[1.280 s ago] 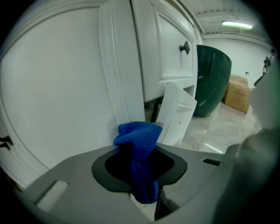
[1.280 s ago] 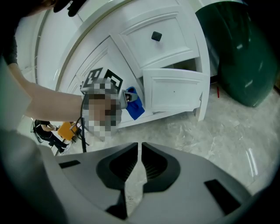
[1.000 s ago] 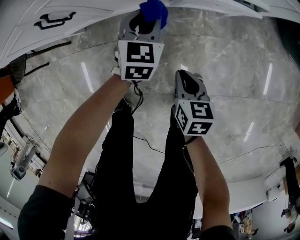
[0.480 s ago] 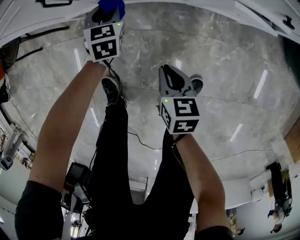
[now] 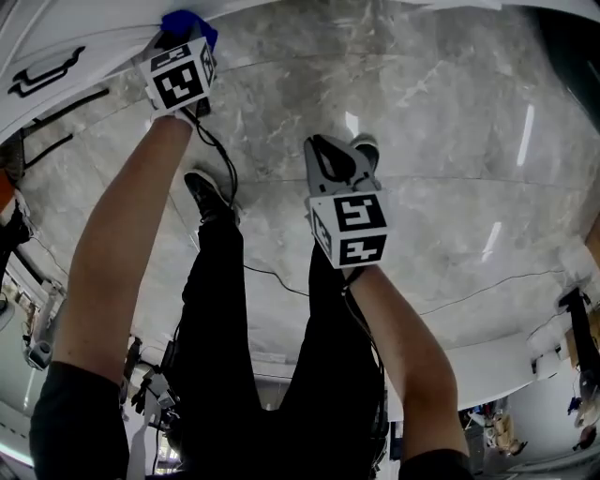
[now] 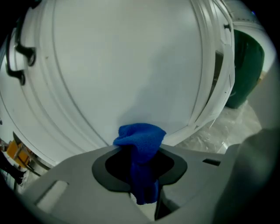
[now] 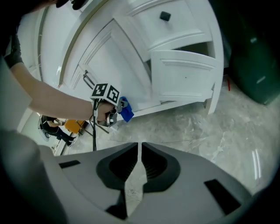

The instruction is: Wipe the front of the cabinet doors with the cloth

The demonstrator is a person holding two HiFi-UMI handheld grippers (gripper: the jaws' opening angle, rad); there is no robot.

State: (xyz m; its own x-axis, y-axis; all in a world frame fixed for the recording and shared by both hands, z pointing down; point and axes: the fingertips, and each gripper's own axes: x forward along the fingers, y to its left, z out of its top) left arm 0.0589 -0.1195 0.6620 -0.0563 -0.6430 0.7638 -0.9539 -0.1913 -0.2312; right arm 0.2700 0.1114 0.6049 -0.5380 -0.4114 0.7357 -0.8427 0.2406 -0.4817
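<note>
Head view: my left gripper (image 5: 174,45) is raised to the white cabinet door (image 5: 66,37) with the blue cloth (image 5: 187,21) at its tip; my right gripper (image 5: 337,155) hangs over the marble floor (image 5: 469,141), well apart from the cabinet. Left gripper view: the jaws are clamped on the cloth, and its bunched end is pressed against the flat door panel; a black handle (image 6: 17,61) sits at the far left. Right gripper view: the jaws are closed to a thin slit with nothing between them; the cloth meets the door near its lower edge, and a drawer (image 7: 183,74) stands ajar.
</note>
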